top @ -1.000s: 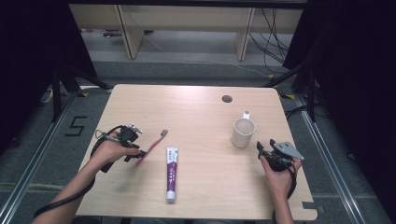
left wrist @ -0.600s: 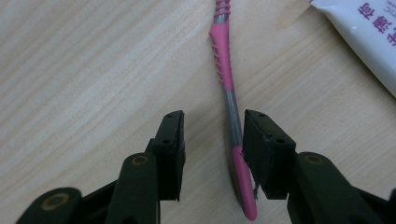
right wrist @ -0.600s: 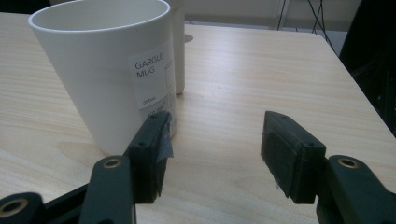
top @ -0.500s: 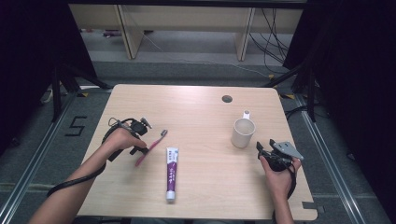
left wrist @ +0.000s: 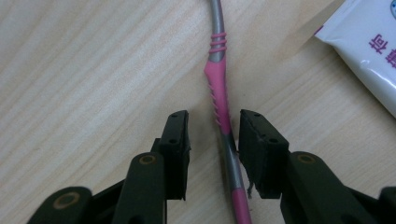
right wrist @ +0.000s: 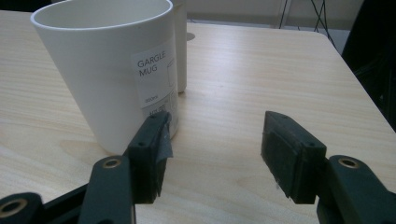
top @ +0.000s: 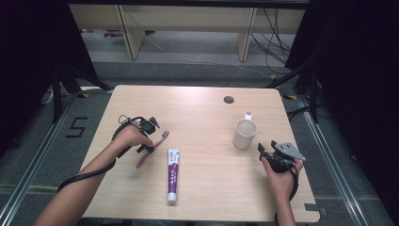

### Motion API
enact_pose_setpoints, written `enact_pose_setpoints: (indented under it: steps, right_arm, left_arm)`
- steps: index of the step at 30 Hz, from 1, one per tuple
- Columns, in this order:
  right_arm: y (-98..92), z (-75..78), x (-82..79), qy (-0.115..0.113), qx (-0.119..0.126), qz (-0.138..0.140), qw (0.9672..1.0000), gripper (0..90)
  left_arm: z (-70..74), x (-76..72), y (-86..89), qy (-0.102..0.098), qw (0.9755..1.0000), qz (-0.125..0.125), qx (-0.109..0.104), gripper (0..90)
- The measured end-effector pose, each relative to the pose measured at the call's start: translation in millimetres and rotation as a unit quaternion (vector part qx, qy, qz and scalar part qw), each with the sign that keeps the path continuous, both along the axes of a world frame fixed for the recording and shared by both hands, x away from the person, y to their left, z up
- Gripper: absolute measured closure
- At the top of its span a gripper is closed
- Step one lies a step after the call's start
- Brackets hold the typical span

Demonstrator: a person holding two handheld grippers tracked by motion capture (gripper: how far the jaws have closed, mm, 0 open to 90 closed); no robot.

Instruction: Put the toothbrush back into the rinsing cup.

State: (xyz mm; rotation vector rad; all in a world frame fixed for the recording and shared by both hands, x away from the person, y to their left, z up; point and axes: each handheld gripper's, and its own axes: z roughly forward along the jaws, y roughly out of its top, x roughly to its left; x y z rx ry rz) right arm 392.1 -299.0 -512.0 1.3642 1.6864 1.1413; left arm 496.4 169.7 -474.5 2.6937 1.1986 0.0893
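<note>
- The toothbrush [left wrist: 219,100] lies flat on the table [top: 207,188], just left of the toothpaste tube [top: 172,174]; its bristle end points toward the far edge and its pink handle runs back toward the person.
- The left gripper [left wrist: 212,140] straddles that handle: the jaws have just been closing, and the handle sits between them with a sliver of wood showing on either side, so the pads are not yet pressing.
- To take it well, I would keep the jaws centred on the ribbed pink grip, where the rubber should hold, and close squarely; the handle lies slightly closer to the right-hand pad, so a one-sided push could roll or skid it.
- A thin thing flat on wood wants the tips low, almost brushing the table, before the squeeze.
- The tube's corner lies near the toothbrush on one side; a straight lift avoids nudging it.
- Farther from the toothbrush, across the table, stands the white mug [right wrist: 112,70], upright and open-mouthed.
- The right gripper [right wrist: 215,154] waits near the mug's base, jaws spread wide and gripping nothing.
- Bare tabletop lies between toothbrush and mug.
</note>
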Motion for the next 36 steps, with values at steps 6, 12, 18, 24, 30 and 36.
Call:
enact_pose_setpoints:
  steps: [6,12,18,24,30,36]
  right_arm:
    - [0.3,-0.1,0.4,-0.003,-0.005,0.000,1.0000,43.0]
    - [1.0,0.0,-0.1,-0.001,-0.003,-0.001,1.0000,42.9]
    - [0.8,-0.1,0.3,-0.001,-0.005,0.001,1.0000,42.9]
    - [1.7,0.1,-0.5,0.002,0.002,-0.002,1.0000,42.8]
    - [1.1,-0.3,0.3,0.000,0.002,0.003,1.0000,42.7]
    - [0.9,-0.1,0.2,0.000,-0.004,0.001,1.0000,42.6]
  left_arm:
    - [-1.7,3.1,-4.1,0.003,0.9999,-0.003,0.010,63.7]
    - [-5.0,4.5,-7.0,0.007,0.9999,-0.007,0.010,69.3]
    - [-4.9,3.6,-10.0,0.009,0.9998,-0.011,0.012,76.9]
    - [-4.4,2.8,-13.0,0.011,0.9995,-0.018,0.026,82.0]
    - [-4.6,0.9,-12.0,0.010,0.9996,-0.017,0.019,82.5]
    - [-3.9,-1.1,-8.1,0.004,0.9998,-0.019,0.000,82.7]
